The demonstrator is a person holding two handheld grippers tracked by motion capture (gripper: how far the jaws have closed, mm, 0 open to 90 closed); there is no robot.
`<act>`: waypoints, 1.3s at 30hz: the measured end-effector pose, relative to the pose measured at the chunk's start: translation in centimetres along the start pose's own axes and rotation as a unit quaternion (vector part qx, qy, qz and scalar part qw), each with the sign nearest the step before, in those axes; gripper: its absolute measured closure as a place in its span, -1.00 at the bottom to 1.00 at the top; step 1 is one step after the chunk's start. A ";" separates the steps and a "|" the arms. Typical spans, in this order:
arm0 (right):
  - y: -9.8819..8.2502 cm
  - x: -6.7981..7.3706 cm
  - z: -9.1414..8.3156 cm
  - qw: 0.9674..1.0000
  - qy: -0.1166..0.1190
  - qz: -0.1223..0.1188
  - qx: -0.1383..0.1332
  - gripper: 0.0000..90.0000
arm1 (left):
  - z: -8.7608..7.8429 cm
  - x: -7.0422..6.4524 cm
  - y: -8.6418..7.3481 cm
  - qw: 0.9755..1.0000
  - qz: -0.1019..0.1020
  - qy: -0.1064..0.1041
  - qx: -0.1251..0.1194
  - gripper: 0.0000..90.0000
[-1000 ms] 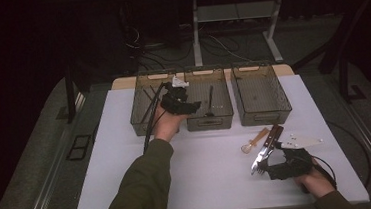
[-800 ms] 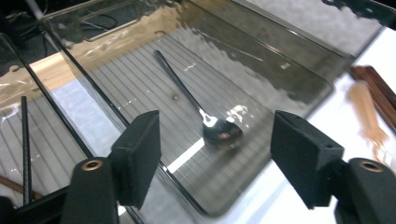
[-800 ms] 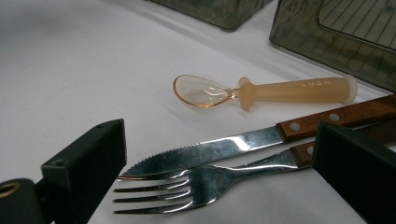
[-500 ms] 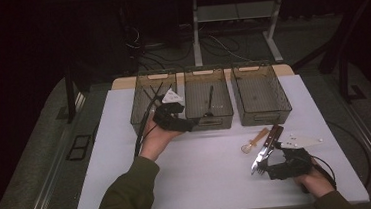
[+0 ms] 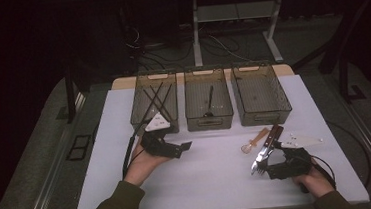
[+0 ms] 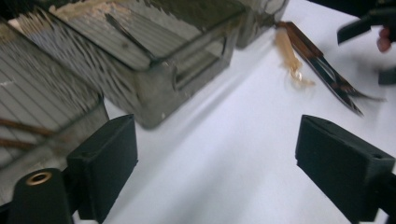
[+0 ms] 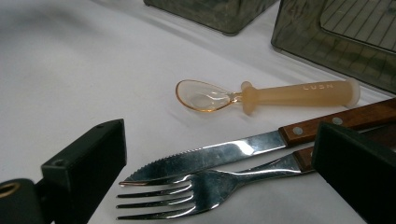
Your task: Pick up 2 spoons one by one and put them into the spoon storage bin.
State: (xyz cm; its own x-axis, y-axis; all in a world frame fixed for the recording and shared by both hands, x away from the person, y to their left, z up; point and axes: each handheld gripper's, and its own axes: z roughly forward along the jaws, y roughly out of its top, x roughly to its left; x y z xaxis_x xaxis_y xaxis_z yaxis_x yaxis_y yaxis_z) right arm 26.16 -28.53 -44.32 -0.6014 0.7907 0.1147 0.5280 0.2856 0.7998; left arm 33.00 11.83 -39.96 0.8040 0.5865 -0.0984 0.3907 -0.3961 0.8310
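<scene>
Since the earlier frames, left hand-held gripper (image 5: 186, 146) has withdrawn from the bins to the table (image 5: 215, 187); its jaws have just been opening and stand wide, nothing between them.

Right hand-held gripper (image 5: 261, 164): jaws wide, low over the fork (image 7: 205, 184), pads not pressing it, likely lined up to grasp.

Fork, knife (image 7: 224, 154), amber spoon (image 7: 261, 95): loose on the table before the right bin (image 5: 260, 96), probably awaiting sorting.

Left bin (image 5: 154, 103): holds crossed sticks. Middle bin (image 5: 208, 100): one dark utensil.

Writing: "LUSN" moulded on the spoon handle.
</scene>
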 end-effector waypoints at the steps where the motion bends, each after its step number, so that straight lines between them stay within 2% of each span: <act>1: 0.0 0.0 0.0 1.000 -0.003 0.002 -0.001 -0.93 | -0.2 -0.1 -0.4 1.000 0.000 -0.001 0.000 -0.79; 5: 0.1 -0.2 -0.2 1.000 -0.002 0.010 -0.002 -0.93 | -0.9 -0.8 -2.2 1.000 0.014 0.005 0.002 -0.86; 9: 0.1 -0.4 -0.3 1.000 0.001 0.017 -0.005 -0.93 | -1.4 -1.4 -3.5 1.000 0.016 -0.009 0.004 -1.00; 12: 0.2 -0.3 -0.3 1.000 -0.002 0.012 -0.009 -0.93 | -1.9 -1.6 -4.4 1.000 0.018 -0.018 0.002 -1.00; 15: 0.3 -0.2 -0.4 1.000 -0.003 0.005 -0.010 -0.93 | -2.5 -1.6 -5.0 1.000 0.024 -0.018 -0.001 -1.00; 18: 0.6 -0.1 -0.6 1.000 -0.008 -0.005 -0.019 -0.93 | -3.1 -1.6 -5.7 1.000 0.017 -0.015 -0.007 -1.00; 20: 0.9 -0.1 -0.8 1.000 -0.006 -0.003 -0.024 -0.93 | -3.4 -1.5 -6.1 1.000 0.014 -0.013 -0.005 -1.00; 21: 1.0 -0.2 -0.8 1.000 -0.008 -0.004 -0.023 -0.93 | -3.5 -1.5 -6.4 1.000 0.007 -0.011 -0.006 -1.00; 24: 1.2 -0.1 -0.7 1.000 -0.012 -0.008 -0.018 -0.93 | -3.6 -1.7 -6.7 1.000 0.001 -0.014 -0.004 -1.00; 28: 1.4 -0.1 -0.3 1.000 -0.001 -0.012 -0.004 -0.93 | -3.4 -2.0 -6.7 1.000 0.012 -0.017 0.002 -0.99; 31: 1.5 -0.1 -0.1 1.000 0.011 -0.025 0.014 -0.93 | -3.3 -2.1 -6.7 1.000 0.013 -0.019 0.005 -0.98; 32: 1.6 -0.1 0.0 0.999 0.007 -0.027 0.024 -0.93 | -3.3 -2.1 -6.7 1.000 0.012 -0.020 0.004 -0.98; 33: 1.7 -0.2 0.2 0.999 0.003 -0.025 0.031 -0.91 | -3.3 -2.1 -6.7 1.000 0.011 -0.020 0.005 -0.98; 35: 1.8 -0.3 0.3 0.999 0.004 -0.021 0.030 -0.67 | -3.2 -2.0 -6.7 1.000 0.011 -0.020 0.007 -0.98; 36: 2.0 -0.4 0.4 0.999 0.003 -0.022 0.033 -0.65 | -3.2 -2.1 -6.7 1.000 0.010 -0.022 0.008 -0.98; 38: 2.1 -0.6 0.7 0.999 0.006 -0.021 0.035 -0.45 | -3.3 -2.1 -6.6 1.000 0.012 -0.023 0.007 -0.98; 39: 2.2 -0.7 0.8 0.999 0.005 -0.022 0.035 -0.42 | -3.3 -2.1 -6.6 1.000 0.012 -0.023 0.006 -0.98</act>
State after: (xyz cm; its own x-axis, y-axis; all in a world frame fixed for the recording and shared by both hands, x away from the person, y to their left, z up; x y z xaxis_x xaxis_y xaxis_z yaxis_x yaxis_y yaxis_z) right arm 28.20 -28.00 -43.10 -0.6302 0.7717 0.0858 0.5418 0.3580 0.7604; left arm 27.25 15.51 -43.46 0.8335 0.5427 -0.1037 0.3758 -0.4193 0.8264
